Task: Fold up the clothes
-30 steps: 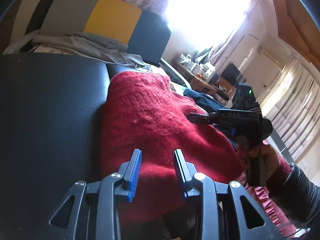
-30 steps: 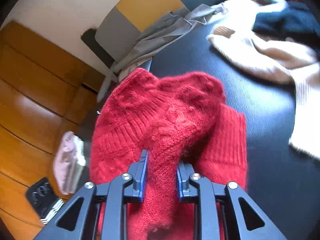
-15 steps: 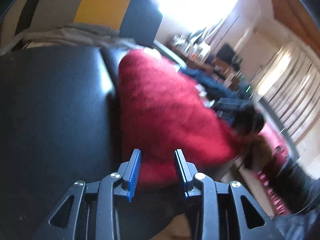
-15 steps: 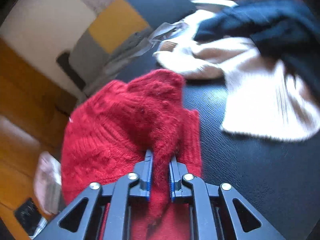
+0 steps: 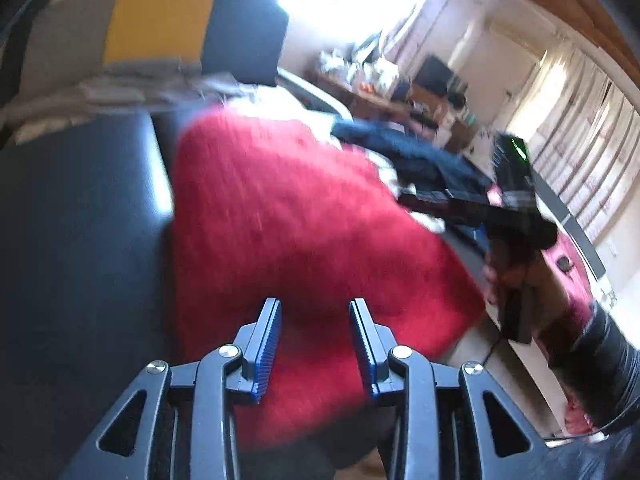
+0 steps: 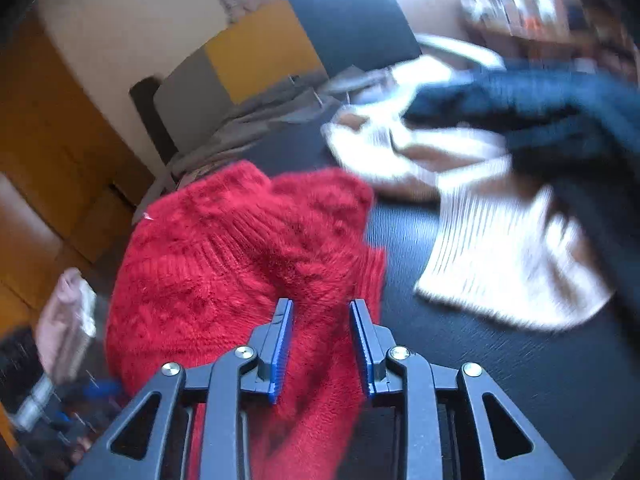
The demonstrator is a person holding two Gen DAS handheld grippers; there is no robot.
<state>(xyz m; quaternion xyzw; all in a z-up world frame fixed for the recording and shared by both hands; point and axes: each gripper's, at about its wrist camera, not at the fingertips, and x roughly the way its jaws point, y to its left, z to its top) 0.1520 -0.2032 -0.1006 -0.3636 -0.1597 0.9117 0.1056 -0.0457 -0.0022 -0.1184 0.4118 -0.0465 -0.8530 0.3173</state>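
Red sweater lies bunched on the black table, lower left of centre in the right wrist view; centre of frame in the left wrist view. Right gripper sits bottom centre over the sweater's near edge, jaws opening, red knit between the pads but not pinched. Left gripper bottom centre, jaws apart w/ nothing clamped, sweater behind them. Cream sweater to the right of the red one, apart from it; dark blue garment on top of it, upper right. Grey cloth + chair back w/ yellow panel upper centre. Both views blurred.
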